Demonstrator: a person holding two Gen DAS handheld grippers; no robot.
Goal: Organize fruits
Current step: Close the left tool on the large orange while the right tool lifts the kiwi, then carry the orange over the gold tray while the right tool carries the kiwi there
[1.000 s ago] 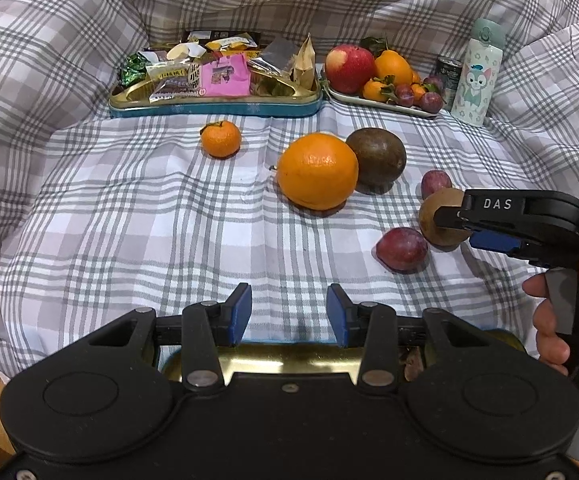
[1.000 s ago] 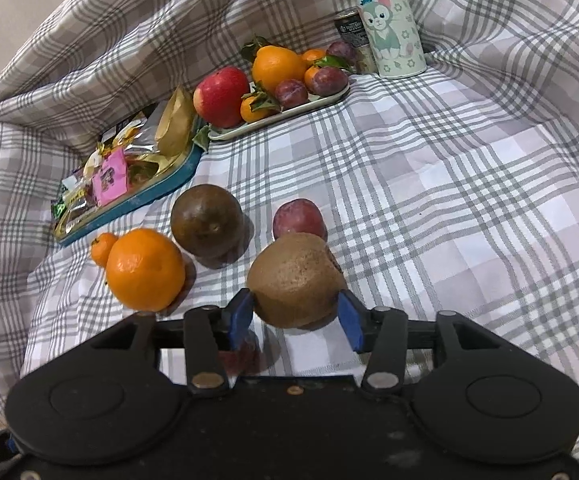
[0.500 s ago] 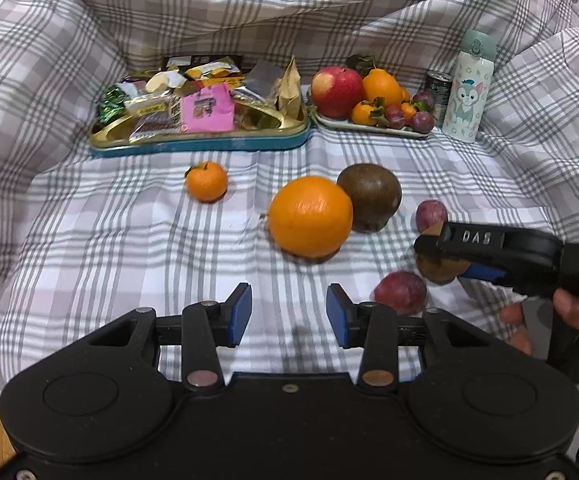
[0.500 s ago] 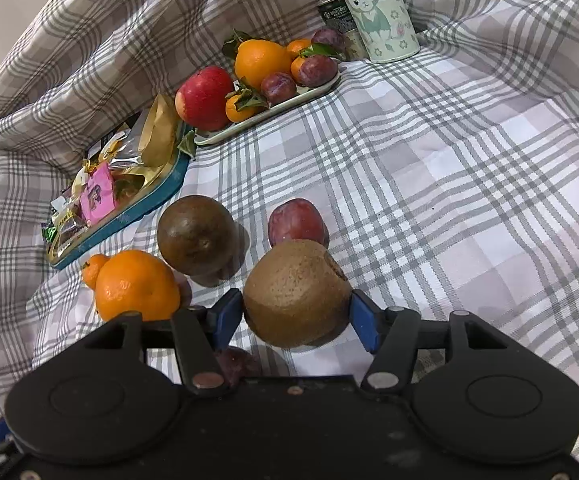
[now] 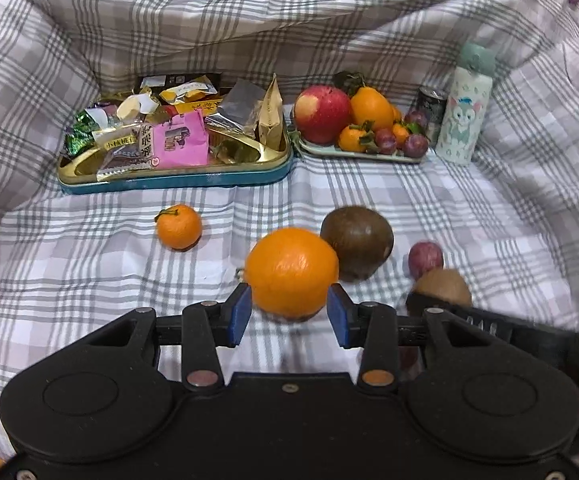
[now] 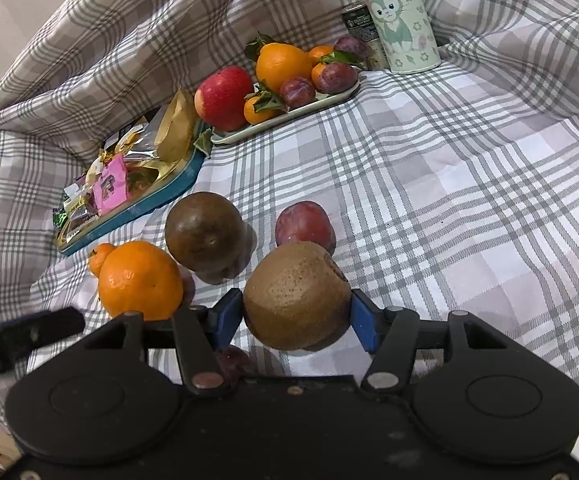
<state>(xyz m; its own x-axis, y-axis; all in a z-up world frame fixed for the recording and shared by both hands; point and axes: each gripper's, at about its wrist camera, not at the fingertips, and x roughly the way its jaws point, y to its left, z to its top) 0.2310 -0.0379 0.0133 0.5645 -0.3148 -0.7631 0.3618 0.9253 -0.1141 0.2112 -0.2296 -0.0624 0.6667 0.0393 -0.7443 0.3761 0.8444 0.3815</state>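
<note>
Left view only: small tangerine (image 5: pixel 178 227) in full on the checked cloth (image 5: pixel 89 264); snack tin (image 5: pixel 177 176) seen whole; right gripper's black arm crosses the lower right.
Right view only: a dark plum (image 6: pixel 231 364) half hidden beneath the gripper body; the tangerine is only a sliver behind the large orange (image 6: pixel 140 279).
Fruit look: large orange (image 5: pixel 292 271) bright and pebbled; brown round fruit (image 5: pixel 357 249) dull and smooth; red plum (image 5: pixel 425 255); kiwi (image 6: pixel 296 294) tan and speckled.
Fruit tray (image 5: pixel 359 155): apple, oranges and plums, at the back beside the cartoon bottle (image 5: pixel 465 120).
Left gripper (image 5: pixel 292 316): fingers apart, flanking the large orange, which lies on the cloth; contact cannot be told.
Right gripper (image 6: pixel 296 322): fingers have just been closing a little; blue pads meet both sides of the kiwi, near the red plum.
</note>
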